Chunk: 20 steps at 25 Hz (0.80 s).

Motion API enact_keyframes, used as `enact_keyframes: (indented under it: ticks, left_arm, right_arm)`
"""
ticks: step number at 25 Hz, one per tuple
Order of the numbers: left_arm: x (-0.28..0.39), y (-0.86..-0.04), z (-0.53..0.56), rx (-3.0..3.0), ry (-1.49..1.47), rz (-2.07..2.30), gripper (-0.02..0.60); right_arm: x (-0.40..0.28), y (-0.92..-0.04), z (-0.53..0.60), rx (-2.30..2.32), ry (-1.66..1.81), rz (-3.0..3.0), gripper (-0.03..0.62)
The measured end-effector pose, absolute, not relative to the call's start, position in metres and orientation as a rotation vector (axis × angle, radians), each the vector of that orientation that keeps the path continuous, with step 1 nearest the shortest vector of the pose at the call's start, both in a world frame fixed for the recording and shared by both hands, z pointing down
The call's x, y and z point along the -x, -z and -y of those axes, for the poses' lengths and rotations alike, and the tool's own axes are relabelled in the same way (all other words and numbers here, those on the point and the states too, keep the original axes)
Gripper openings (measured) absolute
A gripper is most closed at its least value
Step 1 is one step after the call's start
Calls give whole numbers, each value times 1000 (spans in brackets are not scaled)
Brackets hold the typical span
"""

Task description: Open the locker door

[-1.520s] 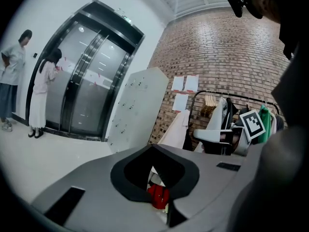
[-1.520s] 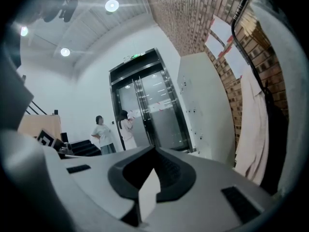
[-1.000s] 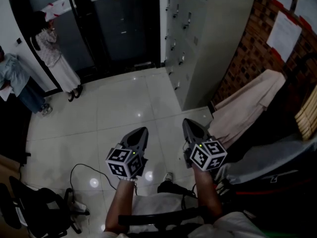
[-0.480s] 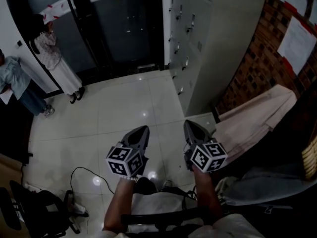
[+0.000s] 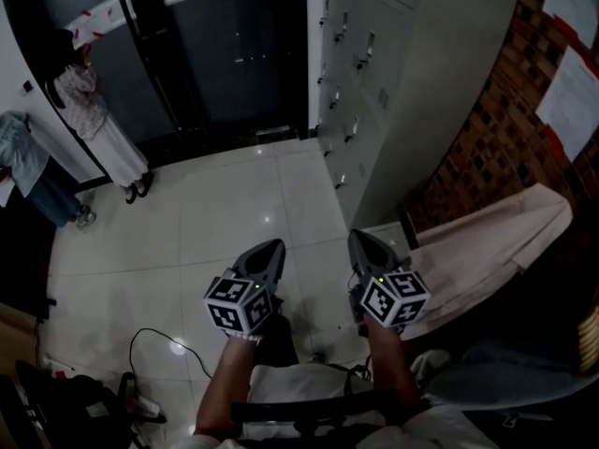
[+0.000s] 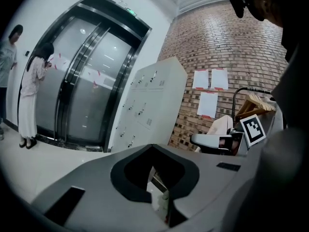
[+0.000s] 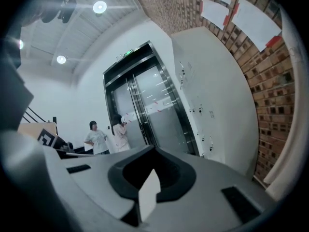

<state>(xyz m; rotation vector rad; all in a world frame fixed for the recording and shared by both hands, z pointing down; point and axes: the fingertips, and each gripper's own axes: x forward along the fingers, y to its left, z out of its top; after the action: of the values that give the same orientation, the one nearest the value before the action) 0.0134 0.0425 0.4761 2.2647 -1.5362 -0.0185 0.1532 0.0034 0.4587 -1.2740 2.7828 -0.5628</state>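
A tall grey locker bank (image 5: pixel 374 82) stands ahead on the right, its small doors shut, each with a little handle. It also shows in the left gripper view (image 6: pixel 152 105) and the right gripper view (image 7: pixel 207 95). Both grippers are held side by side over the pale tiled floor, pointing toward the lockers and well short of them. My left gripper (image 5: pixel 271 247) (image 6: pixel 153 147) has its jaws together with nothing between them. My right gripper (image 5: pixel 357 237) (image 7: pixel 153 149) is shut and empty too.
Dark lift doors (image 5: pixel 215 54) fill the back wall, with two people (image 5: pixel 94 110) standing at their left. A brick wall (image 5: pixel 505 129) with pinned papers runs on the right. A beige cloth (image 5: pixel 487 241) drapes a chair nearby. A cable (image 5: pixel 159 340) lies on the floor.
Both grippers have moved forward together toward the lockers, which now sit larger and nearer in the head view. The jaws have stayed as they were.
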Motion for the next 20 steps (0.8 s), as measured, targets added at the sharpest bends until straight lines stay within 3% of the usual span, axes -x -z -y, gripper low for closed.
enact_keyframes:
  ticks: [20]
  left_arm:
    - [128,-463,182,-2330,0,1439,-6]
  right_arm:
    - [-20,-449,203,1442,534,-2745,5]
